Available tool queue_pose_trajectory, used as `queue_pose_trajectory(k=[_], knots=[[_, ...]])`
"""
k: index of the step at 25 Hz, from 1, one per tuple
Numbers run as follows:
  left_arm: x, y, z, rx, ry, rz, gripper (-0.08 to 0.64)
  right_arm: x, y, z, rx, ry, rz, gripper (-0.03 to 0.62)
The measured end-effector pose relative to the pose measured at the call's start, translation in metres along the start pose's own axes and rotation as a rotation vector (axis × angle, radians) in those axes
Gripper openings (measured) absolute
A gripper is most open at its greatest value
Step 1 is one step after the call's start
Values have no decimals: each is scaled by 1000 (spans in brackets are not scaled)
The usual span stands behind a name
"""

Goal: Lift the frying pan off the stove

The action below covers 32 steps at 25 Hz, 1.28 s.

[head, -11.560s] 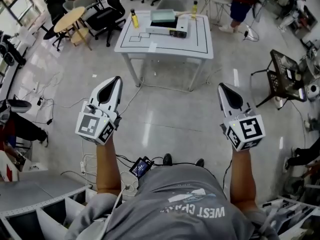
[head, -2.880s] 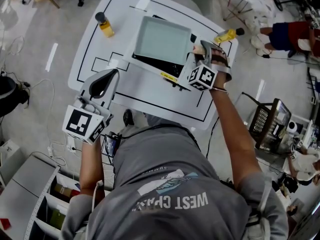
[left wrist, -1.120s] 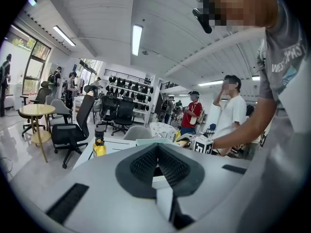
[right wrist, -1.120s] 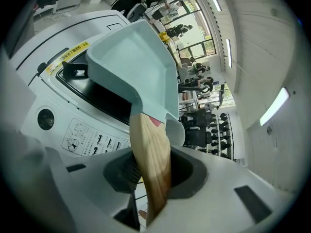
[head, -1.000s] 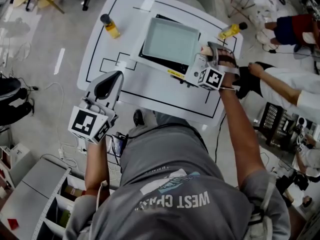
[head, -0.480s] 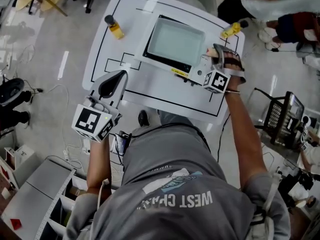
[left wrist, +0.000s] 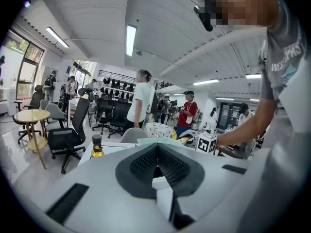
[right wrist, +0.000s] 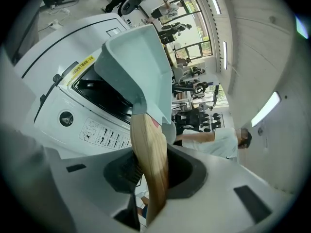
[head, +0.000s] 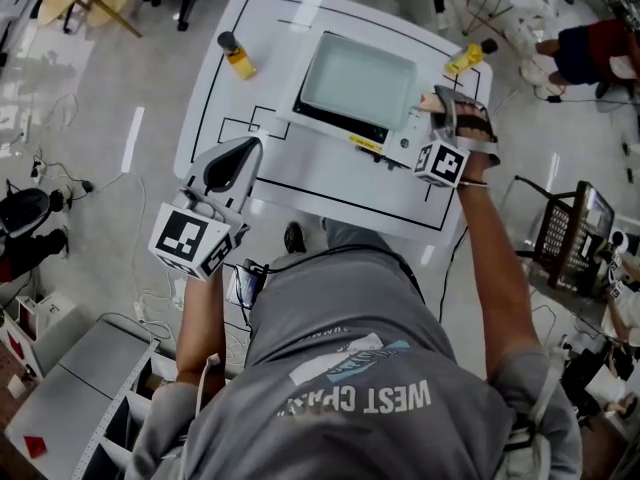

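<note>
The right gripper (head: 432,104) is clamped on the wooden handle (right wrist: 148,149) of the frying pan (head: 358,80). In the right gripper view the jaws of this gripper (right wrist: 150,174) press the handle from both sides, and the end of the handle is hidden between them. The pan is square and pale green. It is over the dark glass top of the stove (head: 392,148), which stands on the white table (head: 300,183). The near edge of the pan seems raised above the glass. I cannot tell if the far edge touches it.

The left gripper (head: 245,153) is at the near left edge of the table, well apart from the stove. Its jaws are together with nothing between them.

A yellow label (head: 363,141) runs along the front of the stove, but its print is too small to read. In the right gripper view the white control panel (right wrist: 99,132) shows rows of small symbols, also not readable. Each gripper has a cube with black and white square markers. Black lines are drawn on the table. The person's grey shirt (head: 350,368) has the word "WEST", upside down in the head view; the second word is broken by a fold.

A yellow bottle (head: 237,56) with a dark cap stands at the far left of the table, and another bottle (head: 468,58) lies at the far right. The person's body hides part of the near edge of the table.
</note>
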<state>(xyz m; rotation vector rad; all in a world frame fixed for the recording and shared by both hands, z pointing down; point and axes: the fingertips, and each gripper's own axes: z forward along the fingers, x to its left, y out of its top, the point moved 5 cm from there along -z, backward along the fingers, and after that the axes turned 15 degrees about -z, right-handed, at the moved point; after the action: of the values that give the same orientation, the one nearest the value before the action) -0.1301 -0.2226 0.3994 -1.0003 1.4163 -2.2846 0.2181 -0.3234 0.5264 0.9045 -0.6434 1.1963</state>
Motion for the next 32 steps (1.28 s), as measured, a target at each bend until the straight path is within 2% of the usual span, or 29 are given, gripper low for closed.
queue_pose_trajectory(k=[23,32], knots=[[0,22,-20,-26,1,51,-3,-65,-19,-72,39,-130,10,110],[-6,29,-26,-35,-2,71,-3,-84,-29,-106,46,-152,7,112]])
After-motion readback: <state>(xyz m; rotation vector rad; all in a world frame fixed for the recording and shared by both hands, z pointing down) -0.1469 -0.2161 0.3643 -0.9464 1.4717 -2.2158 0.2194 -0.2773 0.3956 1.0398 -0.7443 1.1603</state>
